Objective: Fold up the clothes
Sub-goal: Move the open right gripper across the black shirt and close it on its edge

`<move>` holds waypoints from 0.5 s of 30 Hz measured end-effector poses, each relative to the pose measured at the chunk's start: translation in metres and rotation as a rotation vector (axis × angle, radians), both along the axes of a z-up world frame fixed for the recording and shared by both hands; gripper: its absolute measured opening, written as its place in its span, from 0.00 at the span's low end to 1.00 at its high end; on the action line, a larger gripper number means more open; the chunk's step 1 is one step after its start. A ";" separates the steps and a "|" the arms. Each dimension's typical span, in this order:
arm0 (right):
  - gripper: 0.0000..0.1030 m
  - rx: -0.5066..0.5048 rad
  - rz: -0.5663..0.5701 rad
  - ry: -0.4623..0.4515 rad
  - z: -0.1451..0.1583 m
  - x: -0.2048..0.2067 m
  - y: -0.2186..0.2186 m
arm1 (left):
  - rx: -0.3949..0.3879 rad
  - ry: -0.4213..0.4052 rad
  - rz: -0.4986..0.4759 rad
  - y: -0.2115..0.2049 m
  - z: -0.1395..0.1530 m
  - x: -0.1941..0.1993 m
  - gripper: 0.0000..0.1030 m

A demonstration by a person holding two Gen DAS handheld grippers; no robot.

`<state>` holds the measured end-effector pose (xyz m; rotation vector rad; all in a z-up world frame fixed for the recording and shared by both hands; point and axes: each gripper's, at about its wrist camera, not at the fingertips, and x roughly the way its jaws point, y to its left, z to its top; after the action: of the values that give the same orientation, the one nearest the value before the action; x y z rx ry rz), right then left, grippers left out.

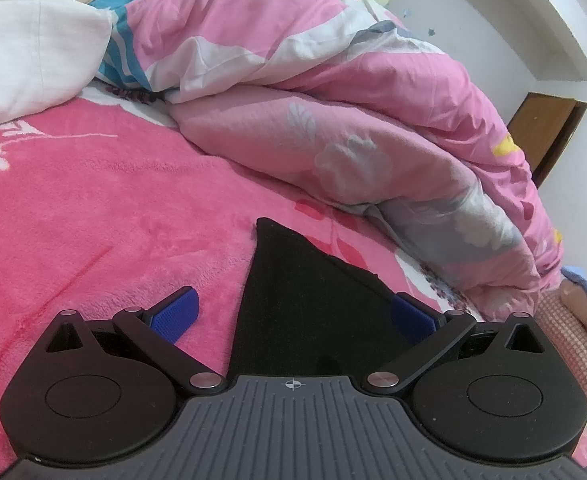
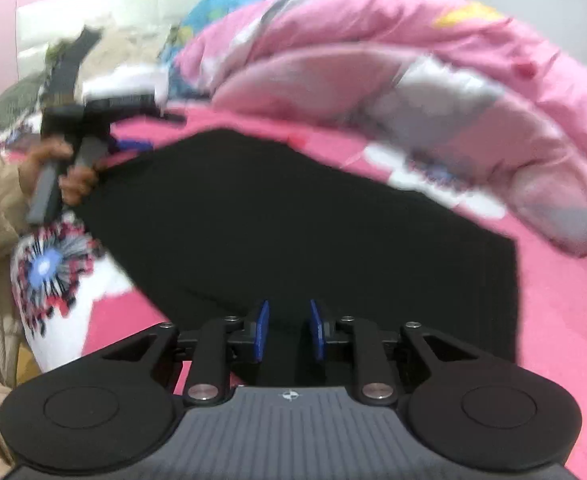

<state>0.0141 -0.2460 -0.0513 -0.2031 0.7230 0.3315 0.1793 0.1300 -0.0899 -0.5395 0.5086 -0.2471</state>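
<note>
Beside the bunched pink quilt [image 2: 393, 80], a black garment [image 2: 293, 220] lies mostly flat on the pink blanket [image 1: 93, 200], folding barely begun. Left gripper [image 1: 293, 312] gapes wide over one corner, gripping nothing; right gripper [image 2: 289, 330] stands narrowly parted above the near edge, unclamped.

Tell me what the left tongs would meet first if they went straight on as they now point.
Probably the black garment lying on the pink blanket: the open left tongs point slightly downward over it. Beyond it lies the rumpled pink quilt; depth is unclear in this fisheye view.
</note>
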 end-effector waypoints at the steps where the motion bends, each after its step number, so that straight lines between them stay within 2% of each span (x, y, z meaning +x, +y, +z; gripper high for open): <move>1: 0.21 0.001 -0.005 0.009 -0.004 -0.002 -0.004 | -0.001 0.001 0.000 0.000 0.000 0.000 1.00; 6: 0.21 -0.025 0.000 0.082 0.009 -0.018 -0.018 | 0.012 0.008 0.002 -0.002 0.001 0.002 1.00; 11: 0.21 -0.019 -0.067 0.003 0.017 0.000 -0.021 | 0.007 0.007 0.001 -0.001 0.001 0.001 1.00; 15: 0.21 -0.033 -0.108 0.041 0.001 0.001 -0.024 | 0.005 0.006 0.000 0.000 0.001 0.001 1.00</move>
<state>0.0150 -0.2705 -0.0504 -0.1878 0.7770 0.2213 0.1799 0.1303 -0.0890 -0.5358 0.5144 -0.2441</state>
